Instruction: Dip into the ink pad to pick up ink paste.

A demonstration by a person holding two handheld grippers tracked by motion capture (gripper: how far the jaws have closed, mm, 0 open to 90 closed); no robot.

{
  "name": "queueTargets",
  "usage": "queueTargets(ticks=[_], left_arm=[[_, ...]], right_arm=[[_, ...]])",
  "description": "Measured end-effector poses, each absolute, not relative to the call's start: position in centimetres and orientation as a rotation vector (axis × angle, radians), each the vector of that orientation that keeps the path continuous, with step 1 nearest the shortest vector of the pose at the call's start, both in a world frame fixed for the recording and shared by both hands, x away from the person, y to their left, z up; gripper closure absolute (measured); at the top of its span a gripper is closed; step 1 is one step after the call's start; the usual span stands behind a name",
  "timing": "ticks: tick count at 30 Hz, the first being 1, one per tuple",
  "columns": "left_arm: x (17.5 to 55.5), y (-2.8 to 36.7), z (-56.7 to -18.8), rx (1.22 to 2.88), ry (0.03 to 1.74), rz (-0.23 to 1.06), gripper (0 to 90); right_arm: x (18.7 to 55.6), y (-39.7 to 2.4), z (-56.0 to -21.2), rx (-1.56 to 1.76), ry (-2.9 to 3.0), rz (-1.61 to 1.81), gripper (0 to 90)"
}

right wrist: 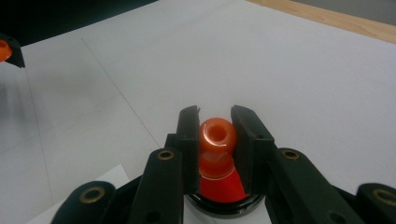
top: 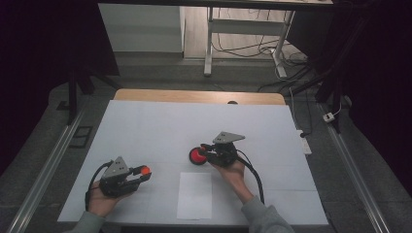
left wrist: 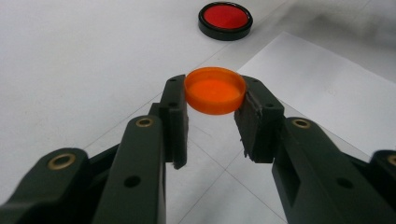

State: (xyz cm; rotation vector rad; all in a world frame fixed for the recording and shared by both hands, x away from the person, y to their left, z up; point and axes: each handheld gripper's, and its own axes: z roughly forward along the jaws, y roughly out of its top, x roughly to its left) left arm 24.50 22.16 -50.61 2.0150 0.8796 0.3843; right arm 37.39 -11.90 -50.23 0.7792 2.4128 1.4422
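My left gripper [top: 142,173] is at the front left of the table, shut on a round orange cap [left wrist: 215,89] pinched between its two pads and held above the surface. Right of centre, my right gripper [top: 204,148] is shut on a small orange bottle [right wrist: 217,135], gripped at the neck with its open mouth facing the camera. The bottle's wider body hangs over a red dish with a black rim [right wrist: 223,201], seen in the high view as the red dish [top: 197,156]. I cannot tell whether bottle and dish touch. The red dish [left wrist: 225,19] lies ahead of the cap.
A white mat [top: 160,126] covers the wooden table [top: 194,95]. A loose white sheet [top: 195,195] lies near the front edge between the person's hands. Desk legs and cables [top: 252,48] stand on the floor beyond the table.
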Motion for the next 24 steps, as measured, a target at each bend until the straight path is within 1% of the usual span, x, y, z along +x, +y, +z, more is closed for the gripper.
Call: queueTargets(ticks=[24], left_arm=[[24.54,22.15,-50.66,2.016,0.883,0.384,65.3]], right_arm=[[36.36,-12.78,-49.36,0.764,2.4,1.46,72.2]])
